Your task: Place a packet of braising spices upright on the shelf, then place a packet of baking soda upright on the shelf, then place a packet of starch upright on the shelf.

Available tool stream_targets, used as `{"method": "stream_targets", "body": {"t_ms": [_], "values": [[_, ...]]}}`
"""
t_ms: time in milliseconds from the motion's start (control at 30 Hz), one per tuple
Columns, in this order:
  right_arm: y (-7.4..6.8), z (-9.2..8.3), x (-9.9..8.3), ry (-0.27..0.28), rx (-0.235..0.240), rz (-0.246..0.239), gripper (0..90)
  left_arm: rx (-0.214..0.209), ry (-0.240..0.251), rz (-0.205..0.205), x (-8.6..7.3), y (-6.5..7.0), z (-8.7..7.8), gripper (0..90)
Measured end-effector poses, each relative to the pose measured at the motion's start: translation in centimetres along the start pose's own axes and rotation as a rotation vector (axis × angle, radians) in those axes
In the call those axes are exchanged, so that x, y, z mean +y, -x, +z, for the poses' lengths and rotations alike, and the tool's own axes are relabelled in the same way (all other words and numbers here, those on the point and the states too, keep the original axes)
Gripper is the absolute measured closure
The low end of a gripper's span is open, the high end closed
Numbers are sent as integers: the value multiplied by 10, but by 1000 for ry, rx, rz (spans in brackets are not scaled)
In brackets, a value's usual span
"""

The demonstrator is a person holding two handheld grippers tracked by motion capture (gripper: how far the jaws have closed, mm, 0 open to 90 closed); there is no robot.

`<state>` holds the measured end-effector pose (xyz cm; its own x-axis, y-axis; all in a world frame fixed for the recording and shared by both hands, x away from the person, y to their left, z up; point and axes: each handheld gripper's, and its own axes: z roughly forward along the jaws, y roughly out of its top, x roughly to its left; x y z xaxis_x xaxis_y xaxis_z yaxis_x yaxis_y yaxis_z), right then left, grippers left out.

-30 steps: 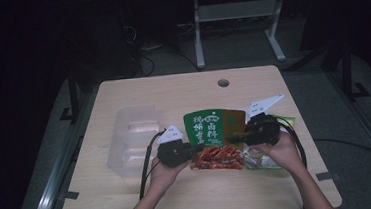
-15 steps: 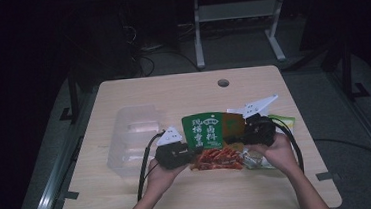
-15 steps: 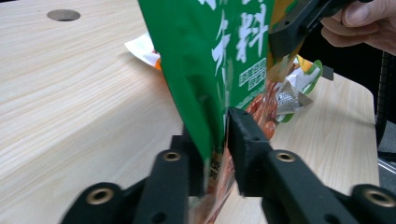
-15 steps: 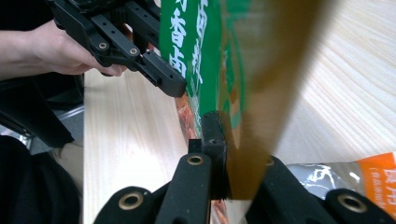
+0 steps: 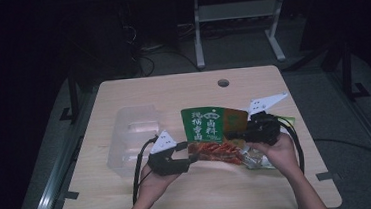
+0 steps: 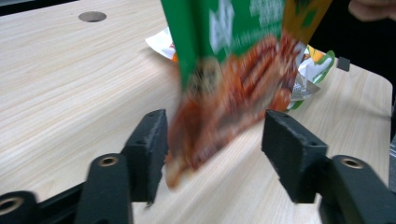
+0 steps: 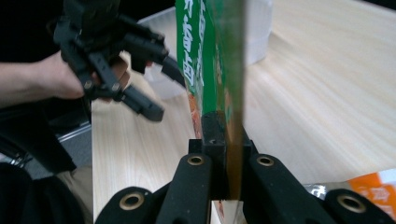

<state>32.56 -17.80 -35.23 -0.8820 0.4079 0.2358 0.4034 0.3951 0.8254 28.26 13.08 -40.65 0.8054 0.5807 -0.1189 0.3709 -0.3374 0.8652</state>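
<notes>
A green and orange snack bag (image 5: 206,128) with red food printed on it is held up over the table. My right gripper (image 5: 232,135) is shut on its right edge; in the right gripper view both jaws clamp the bag's edge (image 7: 219,130). My left gripper (image 5: 186,157) is at the bag's lower left corner. Its jaws have just been opening, and in the left gripper view the blurred bag (image 6: 233,79) hangs between the open pads (image 6: 148,148) without being pressed. The left gripper (image 7: 116,60) is also in the right gripper view, held in a hand.
A clear plastic container (image 5: 133,133) stands at the left of the wooden table (image 5: 172,93). More snack packets (image 5: 255,160) lie under the right hand. A cable hole (image 5: 223,83) is near the far edge. Cables trail from both grippers.
The left gripper has opened off the bag's lower corner and drawn back a little toward the person. The right gripper has stayed in place at the bag's edge.
</notes>
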Motion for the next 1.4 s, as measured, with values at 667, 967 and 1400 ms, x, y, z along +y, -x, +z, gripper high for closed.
{"method": "stream_targets", "body": {"t_ms": [667, 967, 1400], "values": [[-4, 0, 48, -10, -57, -52, 896, -6, -21, 91, -18, 19, -5, 282], [-7, 10, 71, -32, -42, -79, 897, -6, -11, 86, -19, 22, -7, 277], [-7, 26, 92, -44, -11, -106, 897, -11, -27, 107, -19, 24, -7, 271]]}}
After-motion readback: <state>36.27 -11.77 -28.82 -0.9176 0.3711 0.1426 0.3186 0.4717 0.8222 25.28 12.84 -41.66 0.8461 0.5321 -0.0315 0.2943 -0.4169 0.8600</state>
